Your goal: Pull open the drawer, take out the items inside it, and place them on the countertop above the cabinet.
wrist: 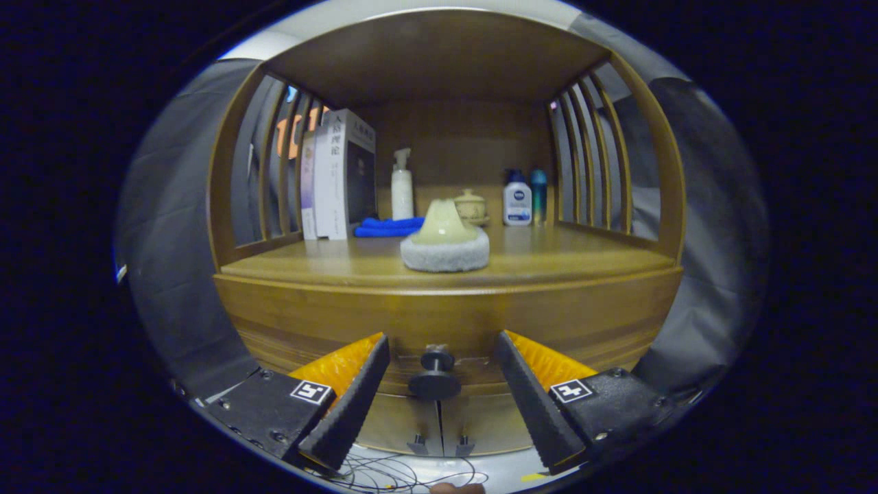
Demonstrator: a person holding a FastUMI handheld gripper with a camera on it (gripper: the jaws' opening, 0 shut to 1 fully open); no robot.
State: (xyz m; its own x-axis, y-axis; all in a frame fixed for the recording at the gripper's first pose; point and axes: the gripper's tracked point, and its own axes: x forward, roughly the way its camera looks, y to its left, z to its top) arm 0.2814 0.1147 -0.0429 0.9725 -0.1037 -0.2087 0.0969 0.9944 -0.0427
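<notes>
Drawer sits shut, its knob between the wide-open, empty jaws of the gripper. A pad lies on the desk; this fits either stage.

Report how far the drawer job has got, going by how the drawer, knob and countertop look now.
The drawer sits flush with the cabinet front. The gripper is open, its fingers either side of the knob, not pressing it. A scrubbing pad lies on the countertop. This fits a drawer about to be pulled, or one emptied and closed again; the contents are hidden.
</notes>
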